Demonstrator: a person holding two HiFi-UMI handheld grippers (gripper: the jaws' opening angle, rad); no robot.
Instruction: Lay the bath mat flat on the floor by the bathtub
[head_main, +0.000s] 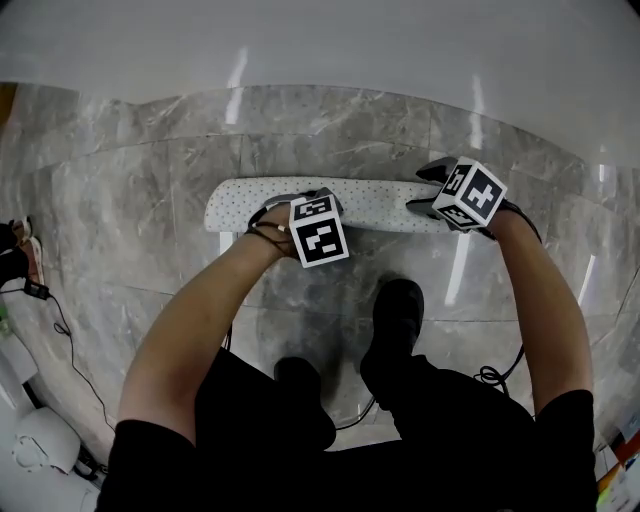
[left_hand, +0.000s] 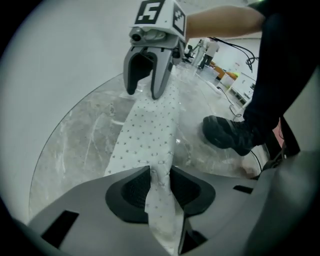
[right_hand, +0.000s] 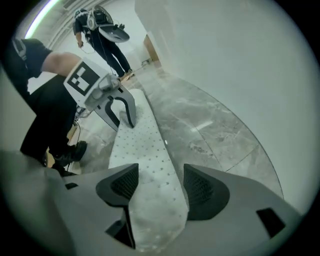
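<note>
Dotted white bath mat, a narrow strip on the grey marble floor beside the bathtub, left gripper pinching one end — right gripper with jaws spread around the other, not pressing.

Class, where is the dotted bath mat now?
Head view, centre: the white dotted bath mat lies on grey marble floor beside the white bathtub, left gripper pinching it.

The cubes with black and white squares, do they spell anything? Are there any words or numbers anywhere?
No readable text anywhere.
Left cube and right cube: only black-and-white square patterns, no letters or numbers.
Bath mat: small dots, no print.
Colourful items at the head view's lower right edge: too small and blurred to read.
</note>
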